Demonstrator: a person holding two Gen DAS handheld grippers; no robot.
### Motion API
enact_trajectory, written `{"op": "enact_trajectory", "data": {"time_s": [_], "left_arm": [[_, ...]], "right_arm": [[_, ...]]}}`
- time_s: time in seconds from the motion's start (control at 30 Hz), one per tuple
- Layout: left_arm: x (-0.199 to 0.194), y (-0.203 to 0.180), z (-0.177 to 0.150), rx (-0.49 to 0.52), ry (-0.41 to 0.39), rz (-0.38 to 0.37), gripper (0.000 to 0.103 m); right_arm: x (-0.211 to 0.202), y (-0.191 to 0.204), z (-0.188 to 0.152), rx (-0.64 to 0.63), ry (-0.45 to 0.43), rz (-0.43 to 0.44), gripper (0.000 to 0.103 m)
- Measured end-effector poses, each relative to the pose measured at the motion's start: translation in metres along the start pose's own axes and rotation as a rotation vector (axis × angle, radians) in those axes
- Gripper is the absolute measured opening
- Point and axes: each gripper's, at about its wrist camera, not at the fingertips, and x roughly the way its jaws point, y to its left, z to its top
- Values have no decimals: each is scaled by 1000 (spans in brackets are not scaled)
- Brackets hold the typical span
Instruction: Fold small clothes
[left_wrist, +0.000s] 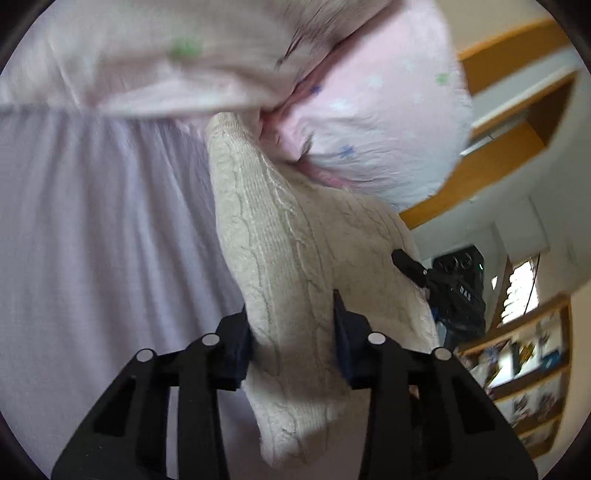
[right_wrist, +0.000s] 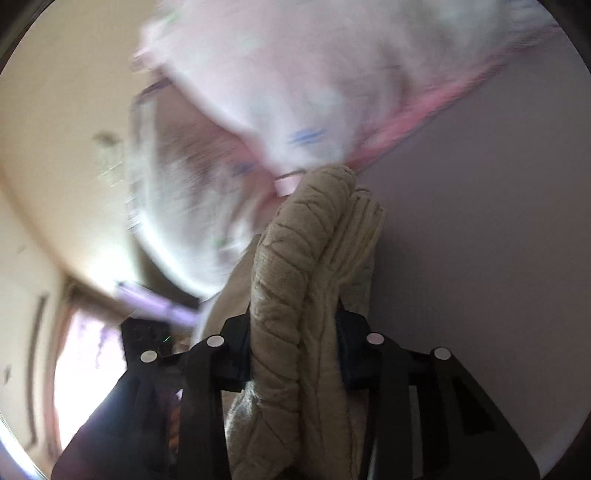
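A cream cable-knit garment (left_wrist: 280, 266) hangs bunched between both grippers. My left gripper (left_wrist: 293, 328) is shut on one thick fold of it. My right gripper (right_wrist: 295, 332) is shut on another bunched part of the same knit (right_wrist: 295, 266). The right gripper also shows in the left wrist view (left_wrist: 410, 267) at the far edge of the knit. A pale pink garment with small star prints (left_wrist: 369, 107) is caught up with the knit's far end and lifted with it; it is blurred in the right wrist view (right_wrist: 295, 92).
A pale lilac sheet (left_wrist: 92, 221) fills the left of the left wrist view and the right of the right wrist view (right_wrist: 480, 240). Wooden shelves with items (left_wrist: 528, 362) stand at the right. A bright window (right_wrist: 85, 354) is low left.
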Motion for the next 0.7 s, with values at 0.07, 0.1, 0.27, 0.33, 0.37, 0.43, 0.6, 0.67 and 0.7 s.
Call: {"op": "enact_trajectory", "data": {"time_s": [0.07,0.1,0.27,0.33,0.37,0.43,0.6,0.67,0.7], "left_arm": [[-35,1,-9,76,-59,58,38],[-52,7,-14,96,-84,117,39],[-90,28,-34,76,-162,291,40],[-103,23,-40,95,-204,275,46],[-108,16,-43,109,-224,258,51],[-107,-1,-45,144,-239,212,55],[-69,-35,-52,271,-146,192,60],[-56,-38,-53,280,-131,186,58],[-54,-38,-54,283,-132,192,58]], "right_arm": [[20,17,-11,-69,78,30,36],[32,25,-17,-109,121,2,37],[33,30,-18,-129,97,-185,54],[14,34,-16,-128,-3,-184,66],[11,38,-16,-129,-23,-172,66],[19,43,-17,-144,8,-168,32],[55,62,-9,-266,3,-388,8],[51,53,4,-215,-48,-444,8],[48,48,5,-200,-47,-467,8]]}}
